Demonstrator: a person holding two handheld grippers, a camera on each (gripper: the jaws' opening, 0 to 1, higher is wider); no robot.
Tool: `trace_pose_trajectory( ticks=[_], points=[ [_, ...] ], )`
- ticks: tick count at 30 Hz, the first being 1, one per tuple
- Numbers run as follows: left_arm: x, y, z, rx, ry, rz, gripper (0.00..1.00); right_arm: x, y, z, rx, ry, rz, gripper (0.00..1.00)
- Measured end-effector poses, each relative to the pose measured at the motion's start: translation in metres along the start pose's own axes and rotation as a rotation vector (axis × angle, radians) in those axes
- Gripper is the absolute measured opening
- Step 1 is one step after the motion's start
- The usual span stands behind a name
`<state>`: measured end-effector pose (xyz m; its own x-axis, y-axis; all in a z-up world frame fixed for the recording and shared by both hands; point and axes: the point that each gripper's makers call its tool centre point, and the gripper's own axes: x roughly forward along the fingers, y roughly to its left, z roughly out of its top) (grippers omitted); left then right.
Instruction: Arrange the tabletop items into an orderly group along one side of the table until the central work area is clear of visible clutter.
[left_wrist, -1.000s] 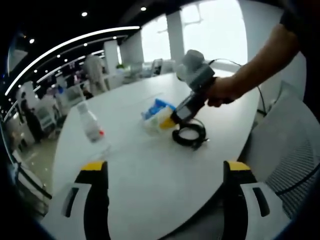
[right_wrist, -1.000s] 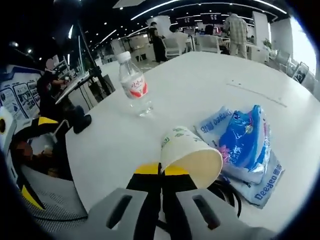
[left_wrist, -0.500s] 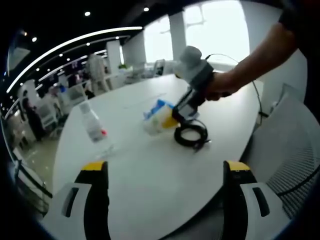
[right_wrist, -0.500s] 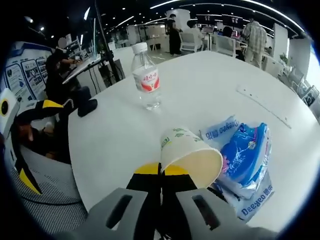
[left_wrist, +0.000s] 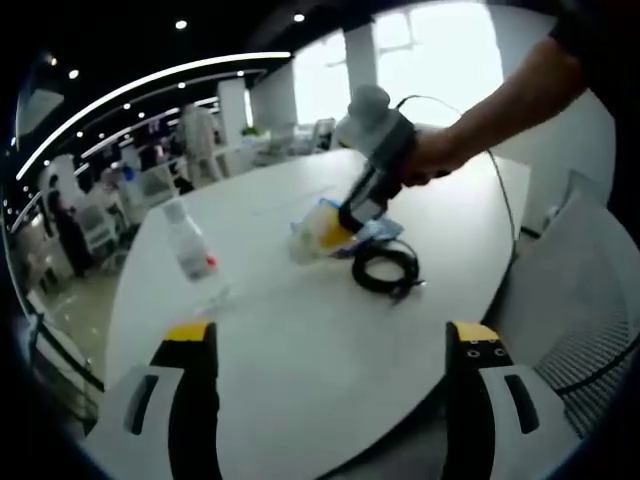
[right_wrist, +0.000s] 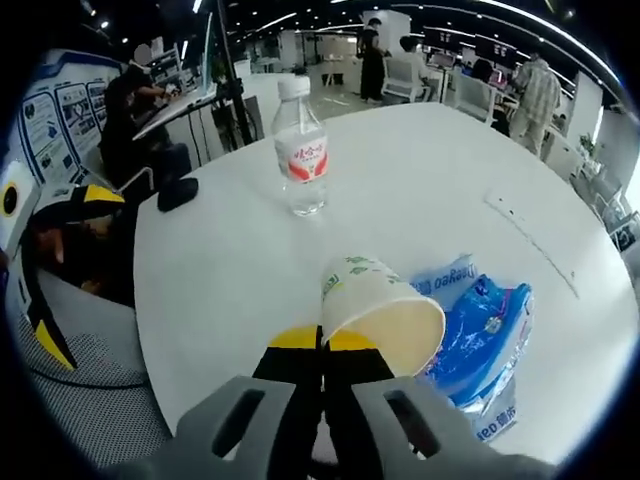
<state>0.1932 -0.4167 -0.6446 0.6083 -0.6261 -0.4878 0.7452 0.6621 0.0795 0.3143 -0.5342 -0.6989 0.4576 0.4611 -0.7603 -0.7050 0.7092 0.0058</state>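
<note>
You are pinching the paper cup (right_wrist: 382, 316) by its rim in the right gripper (right_wrist: 322, 345), lifted above the table (right_wrist: 240, 270); your left gripper (left_wrist: 330, 345) is hanging spread and empty. Try carrying it level past the tissue packs (right_wrist: 480, 335) toward the water bottle (right_wrist: 301, 148) beyond.

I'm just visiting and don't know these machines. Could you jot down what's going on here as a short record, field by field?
Setting: round white table in an open office
Right tongs: shut on the rim of a paper cup, cup tipped on its side and held above the table
Left tongs: open, holding nothing, near the table edge
Water bottle: upright, red label, standing apart from the rest
Blue packets: lying flat just beyond the cup
Black cable: coiled on the table beside the packets
</note>
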Motion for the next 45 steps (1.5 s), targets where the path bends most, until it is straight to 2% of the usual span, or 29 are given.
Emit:
trace_pose_trajectory(
  ticks=[8, 14, 20, 30, 35, 45],
  points=[
    [0.001, 0.002, -0.001, -0.006, 0.0, 0.006, 0.91, 0.003, -0.007, 0.011, -0.051, 0.023, 0.013, 0.0],
    [0.001, 0.0, 0.0, -0.001, -0.005, 0.003, 0.89, 0.003, -0.014, 0.022, -0.132, 0.048, 0.019, 0.0],
    [0.0, 0.0, 0.0, -0.007, -0.002, 0.005, 0.89, 0.004, -0.017, 0.026, -0.191, 0.072, 0.025, 0.0],
    [0.001, -0.001, 0.0, -0.01, 0.003, 0.004, 0.89, 0.007, -0.011, 0.029, -0.384, 0.127, 0.039, 0.0],
    [0.0, -0.001, 0.0, -0.011, 0.003, 0.005, 0.89, 0.011, -0.009, 0.034, -0.453, 0.142, 0.041, 0.0],
    [0.001, 0.0, -0.001, -0.016, 0.01, 0.004, 0.89, 0.014, -0.013, 0.036, -0.522, 0.163, 0.047, 0.0]
  ],
)
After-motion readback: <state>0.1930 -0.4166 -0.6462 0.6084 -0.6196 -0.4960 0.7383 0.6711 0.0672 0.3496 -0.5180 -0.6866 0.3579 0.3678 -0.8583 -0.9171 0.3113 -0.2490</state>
